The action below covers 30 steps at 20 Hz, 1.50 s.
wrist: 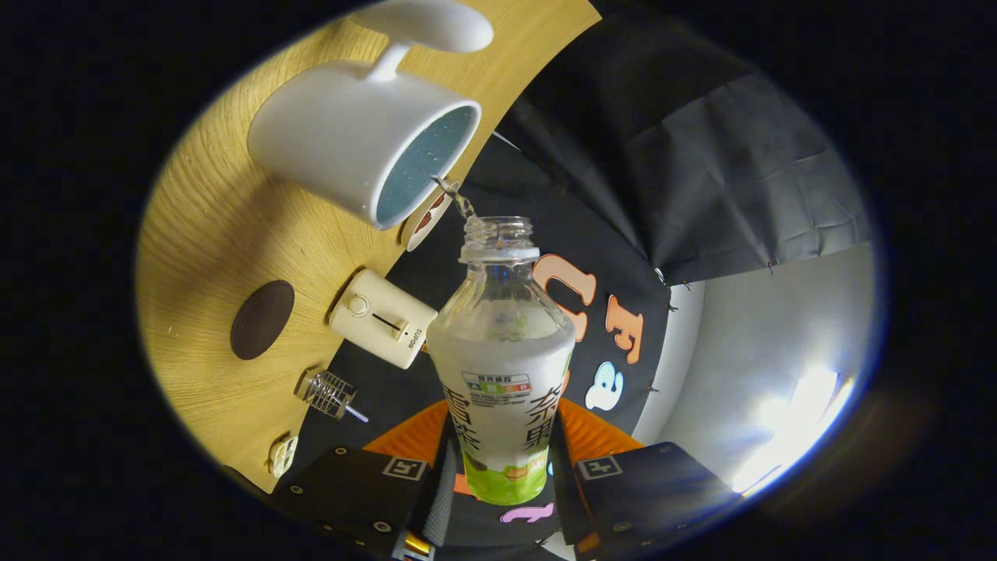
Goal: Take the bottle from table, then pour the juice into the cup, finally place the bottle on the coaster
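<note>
- The gripper [498, 467] has its two fingers pressed against the lower sides of the juice bottle [502, 366], closed only as far as the bottle's width allows; gripping low keeps the neck free for pouring
- The bottle is tipped, open mouth towards the white cup [358, 140], and a thin stream [456, 195] crosses from mouth to rim, so the pour looks under way
- The cup stands on the wooden table [210, 234], well beyond the fingers
- The dark round coaster [262, 319] lies on the table beside a cream appliance [382, 318], bare, likely waiting for the bottle
- A small metal-and-glass piece [327, 393] lies nearer the fingers
</note>
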Tool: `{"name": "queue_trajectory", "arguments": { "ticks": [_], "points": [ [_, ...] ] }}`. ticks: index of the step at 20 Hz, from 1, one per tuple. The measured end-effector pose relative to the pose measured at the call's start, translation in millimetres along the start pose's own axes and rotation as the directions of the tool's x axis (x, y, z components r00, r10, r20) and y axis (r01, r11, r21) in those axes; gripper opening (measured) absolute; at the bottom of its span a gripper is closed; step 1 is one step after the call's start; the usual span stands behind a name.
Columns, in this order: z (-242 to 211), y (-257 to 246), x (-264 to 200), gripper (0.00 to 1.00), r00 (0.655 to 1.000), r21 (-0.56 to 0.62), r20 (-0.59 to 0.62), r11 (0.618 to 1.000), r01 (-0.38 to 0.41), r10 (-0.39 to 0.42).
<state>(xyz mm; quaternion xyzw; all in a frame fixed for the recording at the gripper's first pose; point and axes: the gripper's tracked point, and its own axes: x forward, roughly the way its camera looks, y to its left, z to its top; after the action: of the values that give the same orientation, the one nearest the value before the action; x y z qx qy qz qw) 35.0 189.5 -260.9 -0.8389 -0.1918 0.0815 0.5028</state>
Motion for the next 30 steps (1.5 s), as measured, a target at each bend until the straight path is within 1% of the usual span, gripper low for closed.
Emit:
{"name": "queue_trajectory", "arguments": {
  "ticks": [8,10,12,17,26,28,30],
  "points": [
    [1.5,-9.9,5.0,0.55,0.999,-0.057,0.028,0.998,0.02,-0.018],
    [2.2,-6.2,4.8,0.55,0.999,-0.056,0.037,0.998,-0.01,0.012],
    [3.9,-11.7,5.5,0.55,0.999,-0.073,0.045,0.997,-0.004,0.007],
    [4.8,-9.0,4.9,0.55,0.999,-0.06,0.045,0.998,-0.007,0.009],
    [5.4,12.4,-0.8,0.55,0.998,0.068,0.017,0.996,-0.058,0.057],
    [7.2,18.5,-2.5,0.56,0.997,0.112,0.017,0.991,-0.07,0.069],
    [5.5,32.9,-5.7,0.56,0.992,0.224,0.005,0.967,-0.12,0.122]
  ]
}}
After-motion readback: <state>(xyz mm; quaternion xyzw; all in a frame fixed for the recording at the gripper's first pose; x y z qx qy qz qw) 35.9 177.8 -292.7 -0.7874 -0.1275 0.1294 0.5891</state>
